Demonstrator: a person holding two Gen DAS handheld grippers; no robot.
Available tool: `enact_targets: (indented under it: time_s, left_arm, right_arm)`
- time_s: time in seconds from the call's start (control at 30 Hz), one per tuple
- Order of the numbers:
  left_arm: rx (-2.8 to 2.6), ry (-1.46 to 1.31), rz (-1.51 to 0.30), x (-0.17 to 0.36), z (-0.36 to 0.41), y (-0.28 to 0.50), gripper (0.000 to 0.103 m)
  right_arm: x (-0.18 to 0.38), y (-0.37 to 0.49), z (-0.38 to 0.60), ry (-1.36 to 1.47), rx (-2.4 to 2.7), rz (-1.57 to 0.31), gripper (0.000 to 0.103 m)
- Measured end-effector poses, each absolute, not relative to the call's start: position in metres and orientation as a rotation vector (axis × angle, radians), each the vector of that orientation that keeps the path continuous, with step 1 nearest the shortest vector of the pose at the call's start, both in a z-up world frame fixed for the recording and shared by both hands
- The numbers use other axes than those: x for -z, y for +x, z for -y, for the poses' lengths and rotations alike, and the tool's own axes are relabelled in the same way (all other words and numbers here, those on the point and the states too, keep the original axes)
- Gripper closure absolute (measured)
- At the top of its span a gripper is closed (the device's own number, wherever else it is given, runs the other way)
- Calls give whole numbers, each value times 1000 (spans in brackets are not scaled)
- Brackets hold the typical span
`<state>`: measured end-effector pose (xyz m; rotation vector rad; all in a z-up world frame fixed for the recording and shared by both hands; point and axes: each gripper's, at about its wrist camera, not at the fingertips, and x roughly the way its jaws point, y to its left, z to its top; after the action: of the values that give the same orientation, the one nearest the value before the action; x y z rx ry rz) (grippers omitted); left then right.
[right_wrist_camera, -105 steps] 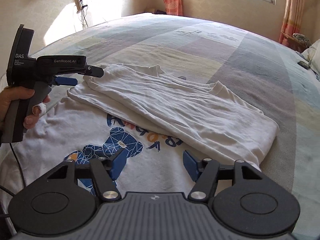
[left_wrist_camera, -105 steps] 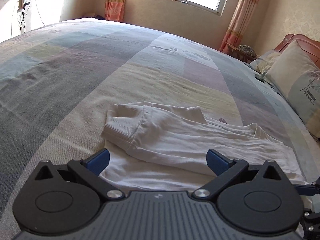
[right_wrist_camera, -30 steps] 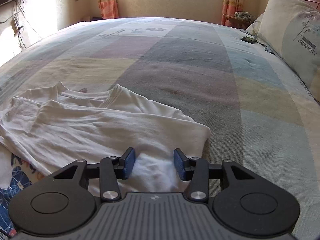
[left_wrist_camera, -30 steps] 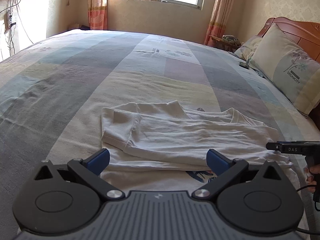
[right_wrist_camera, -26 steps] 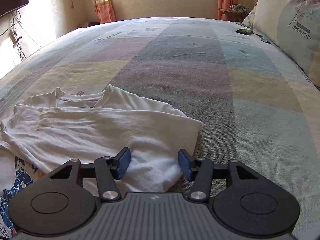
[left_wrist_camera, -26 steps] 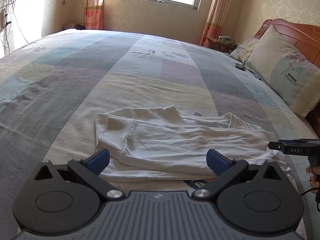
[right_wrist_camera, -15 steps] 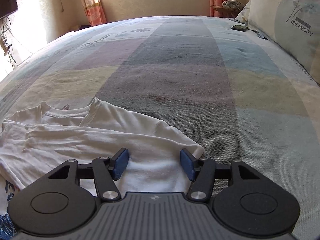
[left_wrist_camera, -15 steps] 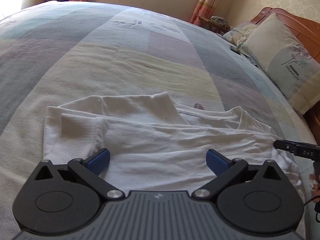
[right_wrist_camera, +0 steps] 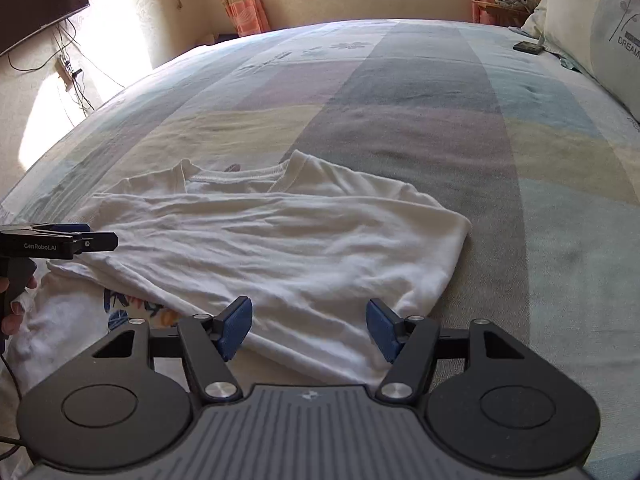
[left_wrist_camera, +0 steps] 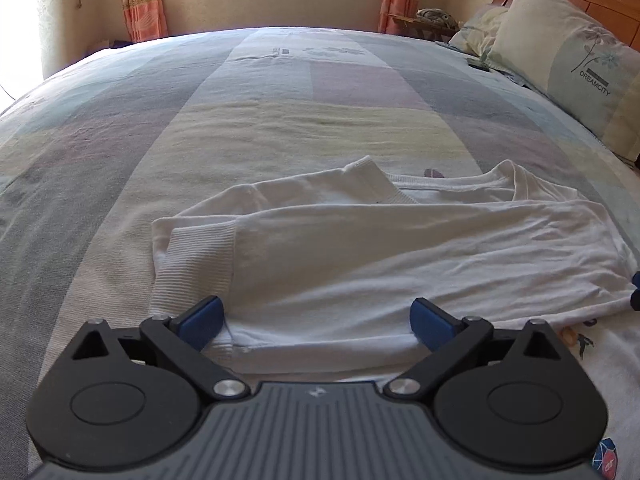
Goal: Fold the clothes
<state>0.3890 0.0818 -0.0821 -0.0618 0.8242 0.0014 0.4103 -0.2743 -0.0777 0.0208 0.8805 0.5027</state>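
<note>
- White sweatshirt [right_wrist_camera: 280,248]: on bed [right_wrist_camera: 460,112], upper half doubled over printed front
- Right gripper [right_wrist_camera: 308,326]: jaws opening, folded edge freed since a second ago
- Left gripper [left_wrist_camera: 316,318]: spread wide, lowered to cuff [left_wrist_camera: 196,256], pinching nothing
- Status: fold laid; next fold likely

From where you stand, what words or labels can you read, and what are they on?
"DREAMCITY": on the pillow.
"GenRobot.AI": on the side of the left hand-held gripper.
Coloured print on the shirt: mostly covered by the fold, unreadable.
Small logo on each gripper body: a mark, no letters.
</note>
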Motion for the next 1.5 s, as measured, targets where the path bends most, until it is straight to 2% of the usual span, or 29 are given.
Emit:
enact_targets:
  time_s: [0.23,0.27,0.33,0.43,0.6,0.73,0.9,1.0,1.1,1.23,1.43,1.5]
  left_arm:
    - [17,-62,-801,68,-73,385,3]
    - [28,-63,-798,67,-70,386,3]
    - [37,-57,-809,72,-61,388,3]
    - [18,-52,-866,85,-58,390,4]
    - [46,-27,-811,59,-52,371,4]
    - [104,-99,-815,48,-45,355,3]
    - [116,-151,-868,56,-42,337,3]
    - [58,-159,-950,73,-52,327,3]
    - [34,-210,-952,76,-66,311,3]
    - [86,-225,-903,61,-63,293,3]
    - [66,-160,-978,77,-53,264,3]
    - [59,-116,-993,77,-51,249,3]
  right_arm:
    - [60,366,288,-28,-461,-845,30]
    - [57,365,286,-39,-464,-818,30]
    - [59,372,284,-43,-466,-786,23]
    - [74,384,282,-27,-467,-834,23]
    - [64,358,296,-44,-423,-809,23]
    - [52,348,293,12,-525,-794,16]
    - [76,366,270,61,-586,-879,16]
    - [84,372,286,56,-510,-886,33]
    - [79,369,303,122,-515,-898,33]
    - [66,350,289,50,-527,-868,21]
    - [80,335,249,-85,-591,-896,18]
    - [86,330,246,-123,-586,-893,14]
